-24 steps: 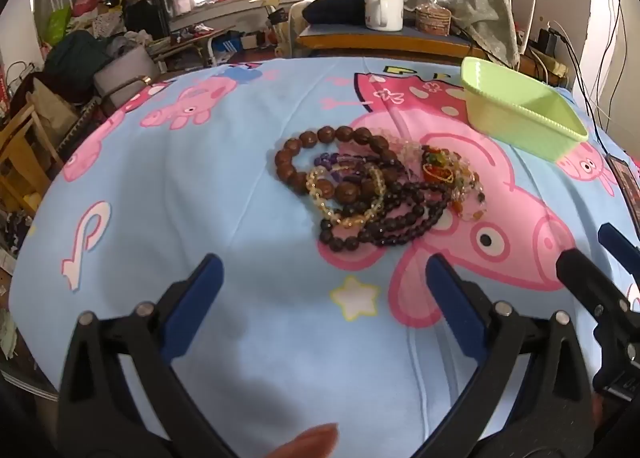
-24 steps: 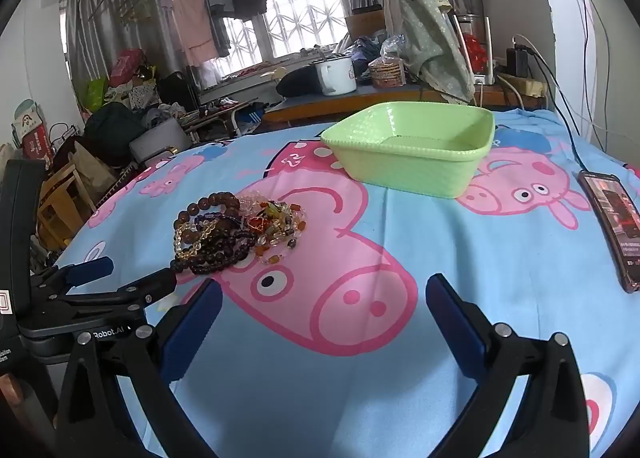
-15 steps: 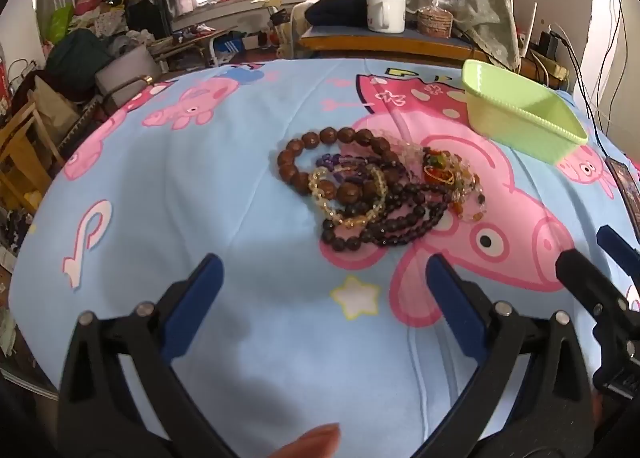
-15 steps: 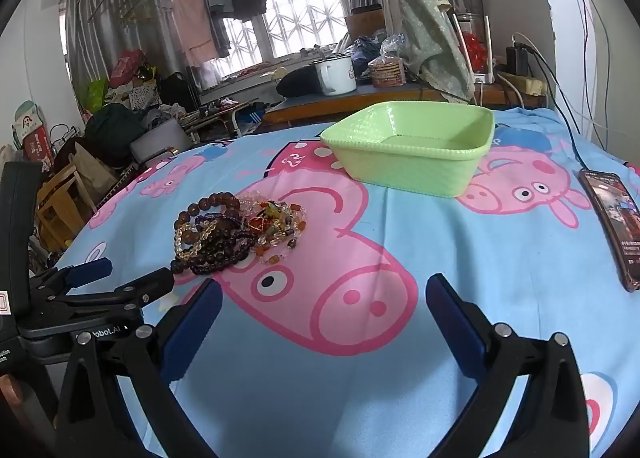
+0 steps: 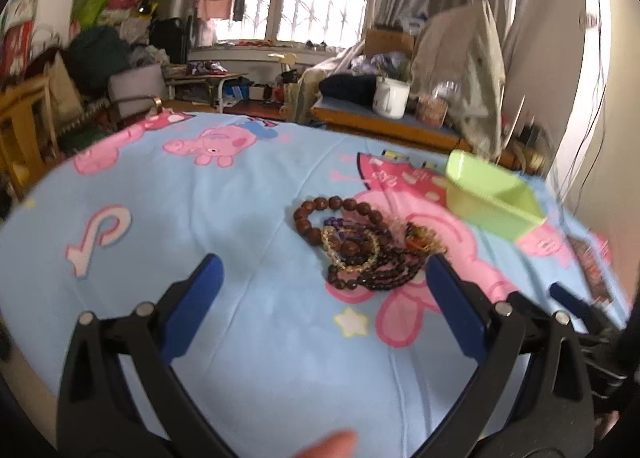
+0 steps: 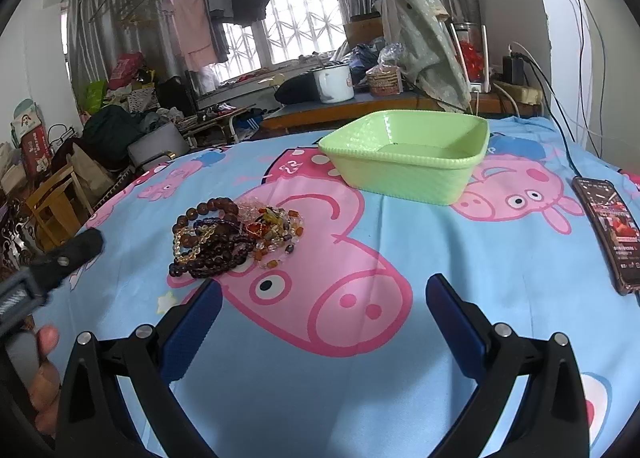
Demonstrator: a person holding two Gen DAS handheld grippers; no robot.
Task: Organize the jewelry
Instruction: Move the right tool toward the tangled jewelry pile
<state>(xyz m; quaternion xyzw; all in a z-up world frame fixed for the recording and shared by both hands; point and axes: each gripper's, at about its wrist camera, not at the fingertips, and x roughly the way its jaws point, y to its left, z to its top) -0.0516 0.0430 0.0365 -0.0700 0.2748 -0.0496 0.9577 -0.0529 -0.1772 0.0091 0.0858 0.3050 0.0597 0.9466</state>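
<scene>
Chg since earlier frame: left hand-held gripper point(image 5: 320, 278) has tilted up and swung left; its view now takes in more of the room and window, and is motion-blurred. Bracelet pile, formerly centred between its fingers, now sits toward the right finger. In right wrist view, left unit shows further left and blurred. Right hand-held gripper point(image 6: 323, 304) approx. unchanged.

Item: bracelet pile point(image 6: 236, 236), on cartoon-pig sheet point(image 6: 400, 398) covering the surface, over a pink pig print. Incl. lg brown wooden-bead bracelet point(image 5: 340, 208), dark purple/black bead strands, clear yellowish bead ring, mixed orange/red/amber pieces at right side. Strands overlap, tangled.

Green basket point(image 6: 412, 162): behind and right of pile, apart from it.

Phone point(image 6: 608, 230): far right edge of sheet, screen lit.

Grippers: both w/ fingers spread wide, nothing between them, both short of the pile.
</scene>
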